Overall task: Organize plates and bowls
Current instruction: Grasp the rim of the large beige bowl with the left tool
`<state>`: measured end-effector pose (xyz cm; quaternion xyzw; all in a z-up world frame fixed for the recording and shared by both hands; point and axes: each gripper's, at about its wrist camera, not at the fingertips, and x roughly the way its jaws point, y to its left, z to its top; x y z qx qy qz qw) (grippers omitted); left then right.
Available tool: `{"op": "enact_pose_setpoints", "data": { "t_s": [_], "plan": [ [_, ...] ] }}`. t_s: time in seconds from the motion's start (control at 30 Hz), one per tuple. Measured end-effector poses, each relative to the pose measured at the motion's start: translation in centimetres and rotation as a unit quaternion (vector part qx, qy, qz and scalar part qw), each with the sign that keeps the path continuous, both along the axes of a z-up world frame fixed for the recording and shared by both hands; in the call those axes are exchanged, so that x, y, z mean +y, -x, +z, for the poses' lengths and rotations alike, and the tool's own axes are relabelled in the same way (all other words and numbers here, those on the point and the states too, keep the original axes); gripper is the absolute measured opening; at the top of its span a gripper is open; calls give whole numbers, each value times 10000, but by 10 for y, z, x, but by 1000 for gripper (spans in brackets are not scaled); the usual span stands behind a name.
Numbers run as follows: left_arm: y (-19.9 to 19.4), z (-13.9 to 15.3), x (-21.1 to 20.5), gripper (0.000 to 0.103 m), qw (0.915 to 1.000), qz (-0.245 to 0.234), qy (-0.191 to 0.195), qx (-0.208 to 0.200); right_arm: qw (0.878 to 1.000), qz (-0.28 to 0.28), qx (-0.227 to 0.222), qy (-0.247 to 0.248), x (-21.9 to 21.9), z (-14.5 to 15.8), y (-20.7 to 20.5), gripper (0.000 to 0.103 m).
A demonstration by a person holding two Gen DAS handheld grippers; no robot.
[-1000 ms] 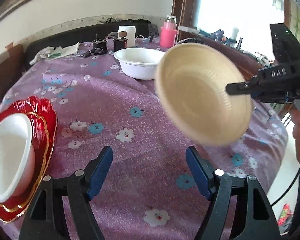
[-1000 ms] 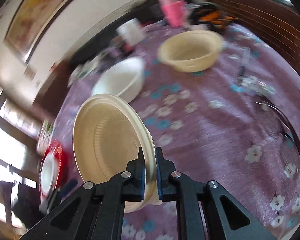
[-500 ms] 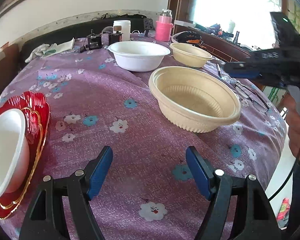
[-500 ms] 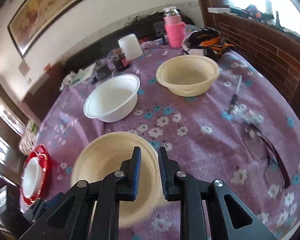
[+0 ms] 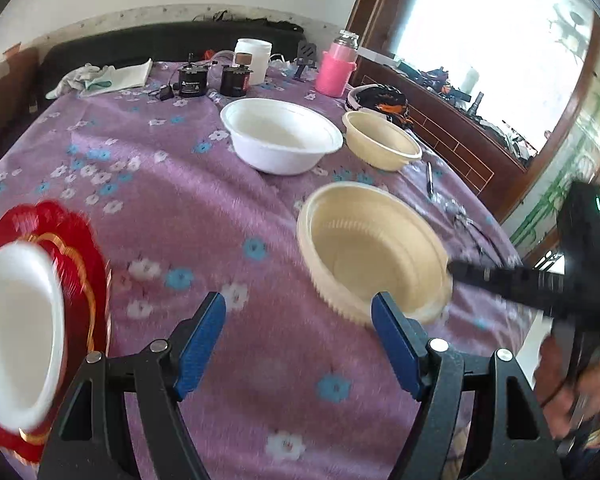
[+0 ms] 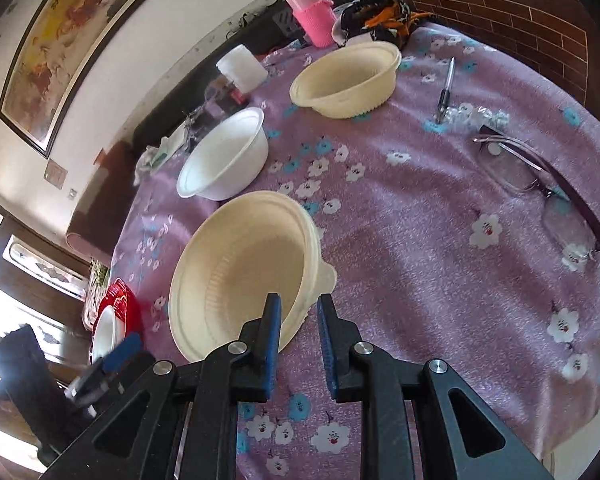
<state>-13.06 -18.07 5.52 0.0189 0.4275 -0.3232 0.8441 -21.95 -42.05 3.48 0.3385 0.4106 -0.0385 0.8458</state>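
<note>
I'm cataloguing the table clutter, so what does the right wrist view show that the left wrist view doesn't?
Only the right wrist view shows the eyeglasses clearly and the framed painting. Only the left wrist view shows the bright window and the hand holding the right hand-held gripper. Both show the near cream bowl, white bowl, far cream bowl, pen, pink bottle and red plates.

Red plate [image 5: 80, 240] motion-blurred, cut by left edge; right gripper [image 5: 452, 268] smeared.
</note>
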Motion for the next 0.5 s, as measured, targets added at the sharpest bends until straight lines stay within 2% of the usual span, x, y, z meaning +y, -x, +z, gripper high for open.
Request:
{"op": "enact_pose_setpoints", "data": {
  "t_s": [0.13, 0.17, 0.2, 0.3, 0.4, 0.5],
  "plan": [
    [-34, -10, -25, 73, 9992, 92, -375, 74, 10000, 14, 65, -54, 2, -5, -3, 20],
    [-42, -16, -29, 65, 9988, 102, -434, 178, 10000, 9, 64, -48, 2, -6, -3, 20],
    [-50, -24, -35, 49, 9983, 71, -460, 360, 10000, 6, 68, -33, 2, -7, -3, 20],
    [-56, -37, -45, 28, 9970, -138, -337, 689, 10000, 21, 26, -36, 2, -9, -5, 22],
    [-44, -39, -50, 21, 9972, -240, -420, 572, 9999, 54, -50, 88, 6, -9, -7, 22],
    [-27, -32, -46, 22, 9979, -259, -460, 380, 9996, 204, -106, 136, 15, -6, -7, 22]
  ]
}}
